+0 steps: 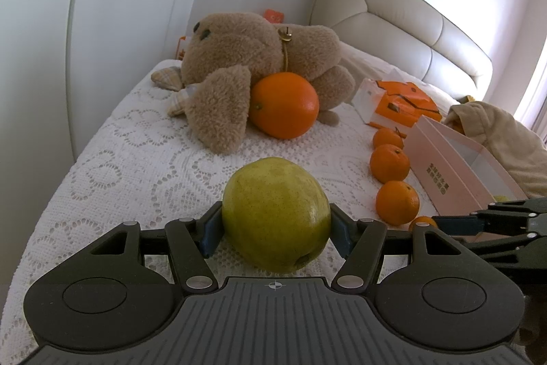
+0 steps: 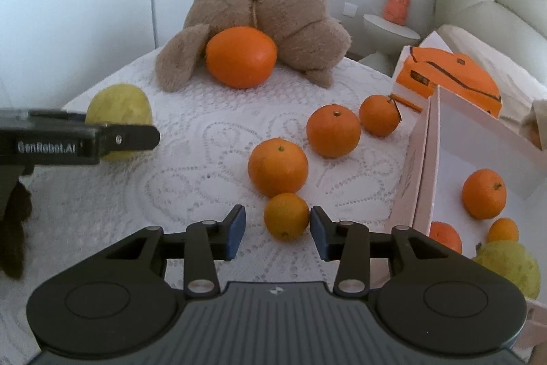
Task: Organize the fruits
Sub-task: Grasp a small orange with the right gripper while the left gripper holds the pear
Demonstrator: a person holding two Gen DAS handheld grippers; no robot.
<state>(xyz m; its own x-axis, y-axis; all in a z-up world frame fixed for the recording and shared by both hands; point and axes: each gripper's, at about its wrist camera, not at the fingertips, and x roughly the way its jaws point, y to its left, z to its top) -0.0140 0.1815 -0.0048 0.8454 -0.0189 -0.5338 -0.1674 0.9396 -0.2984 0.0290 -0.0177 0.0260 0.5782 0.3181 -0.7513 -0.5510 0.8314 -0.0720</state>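
Observation:
My left gripper (image 1: 276, 228) is shut on a yellow-green pear (image 1: 276, 214), which rests low on the lace bedspread; the pear also shows in the right wrist view (image 2: 118, 106). My right gripper (image 2: 277, 228) is open around a small tangerine (image 2: 286, 216); its right pad touches the fruit and the left pad stands apart. Three tangerines (image 2: 277, 171) (image 2: 333, 130) (image 2: 379, 114) lie in a row beyond it. A big orange (image 2: 241, 57) leans on the plush toy. A white box (image 2: 478, 139) on the right holds tangerines (image 2: 483, 194) and another pear (image 2: 506, 269).
A brown plush rabbit (image 1: 246, 57) lies at the far side of the bed. An orange-and-white carton (image 2: 448, 77) sits behind the box. A beige cloth (image 1: 506, 132) is heaped at the right, the headboard (image 1: 393, 12) behind. The bed edge runs along the left.

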